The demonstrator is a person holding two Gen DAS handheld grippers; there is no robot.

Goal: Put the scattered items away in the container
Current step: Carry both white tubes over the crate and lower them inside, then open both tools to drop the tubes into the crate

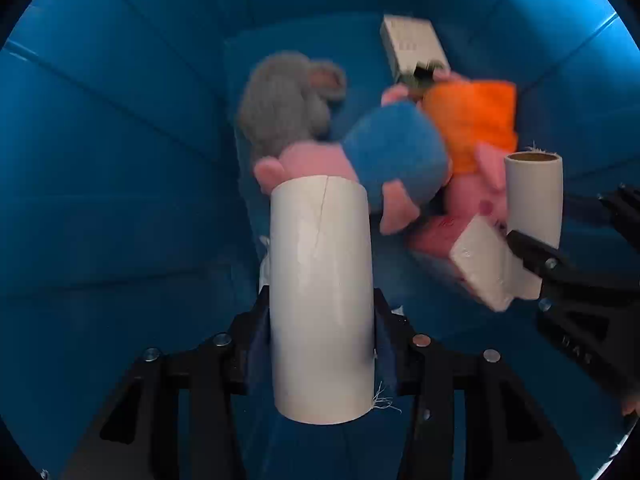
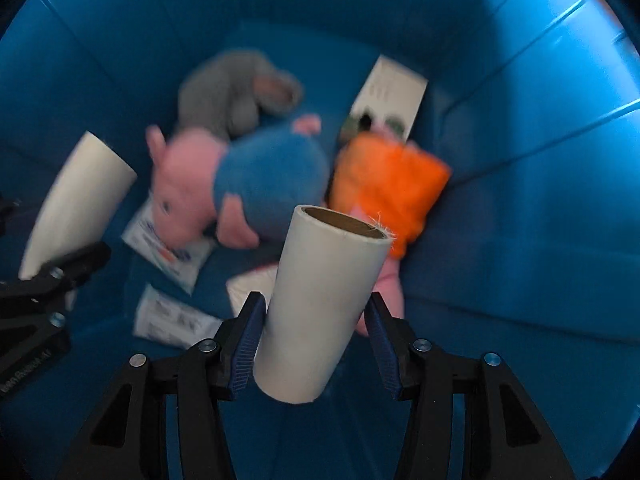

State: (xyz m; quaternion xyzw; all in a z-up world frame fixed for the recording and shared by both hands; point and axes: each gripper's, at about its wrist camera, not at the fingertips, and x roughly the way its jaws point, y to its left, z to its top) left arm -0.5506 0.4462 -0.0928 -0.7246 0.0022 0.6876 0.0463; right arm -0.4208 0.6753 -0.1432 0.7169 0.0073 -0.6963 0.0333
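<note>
Both grippers point down inside a deep blue container (image 1: pixel 120 160). My left gripper (image 1: pixel 320 306) is shut on a white cardboard tube (image 1: pixel 320 272), held upright between its pads. My right gripper (image 2: pixel 316 312) is shut on a second white tube (image 2: pixel 324 292), tilted, with its brown open end facing away from the camera. In the left wrist view the right gripper (image 1: pixel 568 228) and its tube (image 1: pixel 534 200) show at the right edge. In the right wrist view the left gripper (image 2: pixel 40 236) and its tube (image 2: pixel 76 204) show at the left edge.
On the container's floor (image 2: pixel 320 64) lie a grey plush (image 1: pixel 284 100), a pink pig plush in blue (image 1: pixel 396 156), an orange plush (image 1: pixel 472 120), a small white box (image 1: pixel 412 44) and flat white packets (image 2: pixel 168 248). Blue walls (image 2: pixel 520 160) rise on all sides.
</note>
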